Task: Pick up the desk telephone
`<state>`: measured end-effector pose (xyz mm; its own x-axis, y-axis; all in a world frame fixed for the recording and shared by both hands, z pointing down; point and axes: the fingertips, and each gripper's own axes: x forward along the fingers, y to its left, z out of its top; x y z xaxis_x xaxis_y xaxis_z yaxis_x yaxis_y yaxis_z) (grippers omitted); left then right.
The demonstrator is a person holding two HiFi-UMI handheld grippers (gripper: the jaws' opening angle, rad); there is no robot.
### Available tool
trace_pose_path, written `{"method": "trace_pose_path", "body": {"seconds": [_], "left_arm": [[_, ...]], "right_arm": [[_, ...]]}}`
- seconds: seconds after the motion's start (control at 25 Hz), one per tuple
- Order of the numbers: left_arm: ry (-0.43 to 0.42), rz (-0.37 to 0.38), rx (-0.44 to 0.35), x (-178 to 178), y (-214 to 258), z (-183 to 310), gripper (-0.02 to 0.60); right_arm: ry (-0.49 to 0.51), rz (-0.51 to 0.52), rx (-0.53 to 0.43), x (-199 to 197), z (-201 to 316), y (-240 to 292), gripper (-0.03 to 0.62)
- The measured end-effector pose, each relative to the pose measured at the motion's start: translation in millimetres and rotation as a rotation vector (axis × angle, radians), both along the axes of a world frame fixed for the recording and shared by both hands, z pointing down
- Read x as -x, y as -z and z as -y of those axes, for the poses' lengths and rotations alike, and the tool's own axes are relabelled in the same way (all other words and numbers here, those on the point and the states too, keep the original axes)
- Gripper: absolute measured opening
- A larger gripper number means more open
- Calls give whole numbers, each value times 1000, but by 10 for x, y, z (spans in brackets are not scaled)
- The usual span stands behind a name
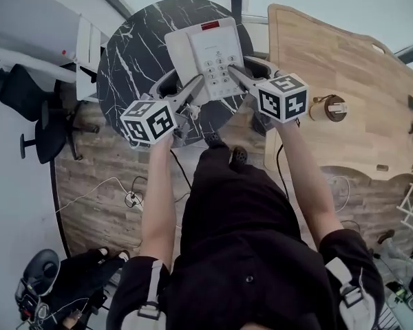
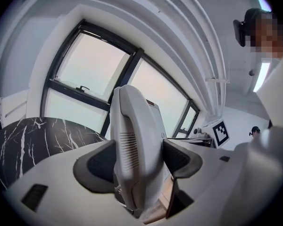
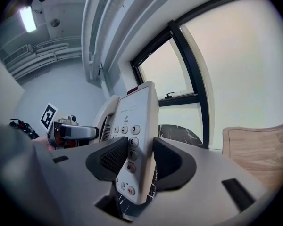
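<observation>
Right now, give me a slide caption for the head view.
The left gripper and right gripper clamp the white desk telephone by its sides over the round black marble-top table.

desk telephone (image 3: 140,102) keys (image 3: 135,130) marked 2, 3, 6, 9 and #, other print unreadable

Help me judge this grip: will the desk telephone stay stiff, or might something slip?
The desk telephone looks hard-shelled, so probably stiff between the left gripper and right gripper. Its smooth sides may slide in the jaws. The handset seems pinned under a left jaw, so likely stays put.
</observation>
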<state>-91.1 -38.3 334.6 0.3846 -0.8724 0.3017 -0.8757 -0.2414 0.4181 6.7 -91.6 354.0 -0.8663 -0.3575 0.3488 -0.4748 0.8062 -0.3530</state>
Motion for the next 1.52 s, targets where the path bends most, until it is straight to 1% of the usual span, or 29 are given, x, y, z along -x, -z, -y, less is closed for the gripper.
{"method": "trace_pose_path", "body": {"seconds": [0.28,0.56,0.72,1.12,1.52], "left_arm": [[27,29,-95,11,469,-74,324],[22,63,-139,35,769,-92,324],[16,67,-150,30,827,-91,324],[19,87,-157,65,897,-134,324],[19,98,-159,47,851,-212,324]], "right_arm": [[31,56,-92,21,-27,501,186],[27,98,-136,39,-39,807,183],[13,104,-155,28,-43,876,179],[17,108,-151,64,-83,923,178],[22,106,-170,54,-152,901,177]]}}
